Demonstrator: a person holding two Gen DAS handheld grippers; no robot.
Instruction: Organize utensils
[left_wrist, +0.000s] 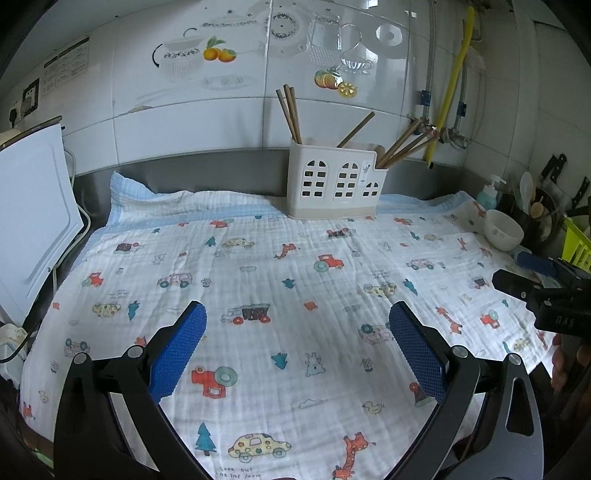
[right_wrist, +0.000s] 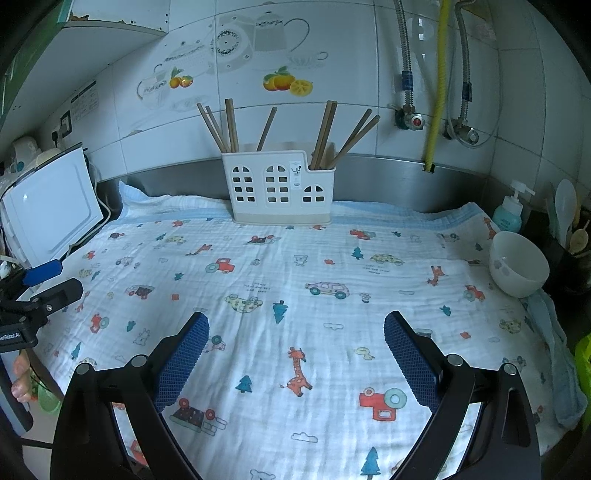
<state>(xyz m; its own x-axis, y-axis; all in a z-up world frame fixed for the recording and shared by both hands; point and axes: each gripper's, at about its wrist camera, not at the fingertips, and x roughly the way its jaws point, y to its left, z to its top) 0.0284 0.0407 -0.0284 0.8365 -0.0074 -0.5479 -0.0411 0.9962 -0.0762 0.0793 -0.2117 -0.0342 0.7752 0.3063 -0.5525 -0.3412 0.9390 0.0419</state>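
Observation:
A white house-shaped utensil holder (left_wrist: 334, 181) (right_wrist: 280, 188) stands at the back of the counter against the steel backsplash. Several brown chopsticks (left_wrist: 290, 112) (right_wrist: 325, 134) stick up from its compartments, leaning left and right. My left gripper (left_wrist: 297, 314) hovers open over the patterned cloth (left_wrist: 280, 273), well in front of the holder, with nothing between its blue pads. My right gripper (right_wrist: 295, 325) is likewise open and empty over the cloth (right_wrist: 295, 280). Each gripper shows at the edge of the other's view: the right gripper (left_wrist: 517, 273) at right, the left gripper (right_wrist: 55, 278) at left.
A white bowl (left_wrist: 503, 229) (right_wrist: 519, 264) sits at the cloth's right edge, beside a teal soap pump bottle (right_wrist: 511, 212) and a dark pot of spoons (right_wrist: 567, 221). A white board-like appliance (left_wrist: 33, 218) (right_wrist: 51, 214) leans at the left. Pipes and a yellow hose (right_wrist: 437, 85) run down the tiled wall.

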